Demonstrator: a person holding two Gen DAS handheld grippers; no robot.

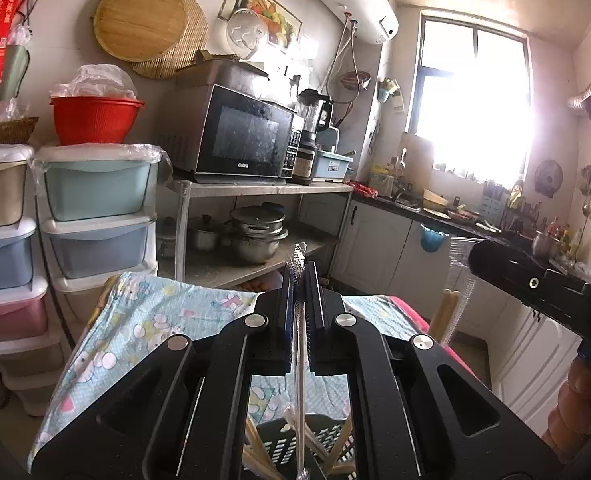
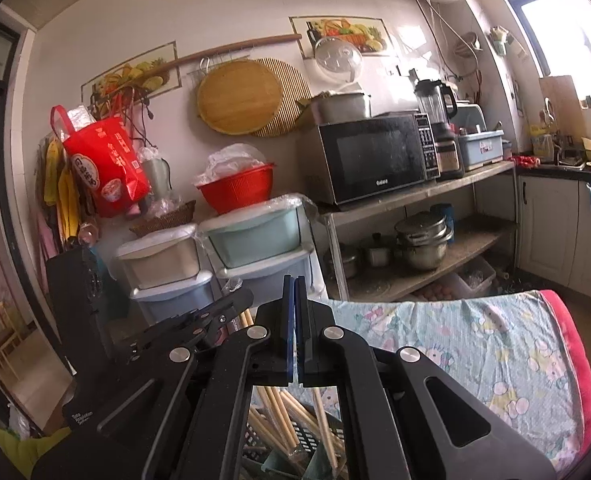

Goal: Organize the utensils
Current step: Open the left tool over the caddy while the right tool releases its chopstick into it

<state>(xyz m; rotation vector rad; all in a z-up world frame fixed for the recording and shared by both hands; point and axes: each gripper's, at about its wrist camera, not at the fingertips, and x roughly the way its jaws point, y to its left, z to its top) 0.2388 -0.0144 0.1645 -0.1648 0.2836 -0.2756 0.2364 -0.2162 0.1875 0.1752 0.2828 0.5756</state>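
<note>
My left gripper [image 1: 300, 270] is shut on a clear plastic sleeve [image 1: 299, 254] that pokes up past the fingertips and hangs down between the fingers. From the right wrist view, the left gripper [image 2: 247, 296] has wooden chopsticks [image 2: 247, 318] hanging just under its tip. My right gripper [image 2: 295, 280] is shut. In the left wrist view a second sleeved pair of chopsticks [image 1: 449, 300] hangs at the right gripper's tip [image 1: 473, 258]. Below both sits a dark perforated basket [image 1: 327, 436] [image 2: 263, 440] with several loose chopsticks [image 2: 283, 412] in it.
A table under a blue cartoon cloth [image 1: 155, 320] [image 2: 475, 340] lies ahead. Stacked plastic drawers [image 1: 95, 188] stand at the left, with a metal rack beyond them carrying a microwave [image 1: 247, 136] and pots. A kitchen counter [image 1: 435, 208] runs along the right. A person's hand [image 1: 575, 400] holds the right tool.
</note>
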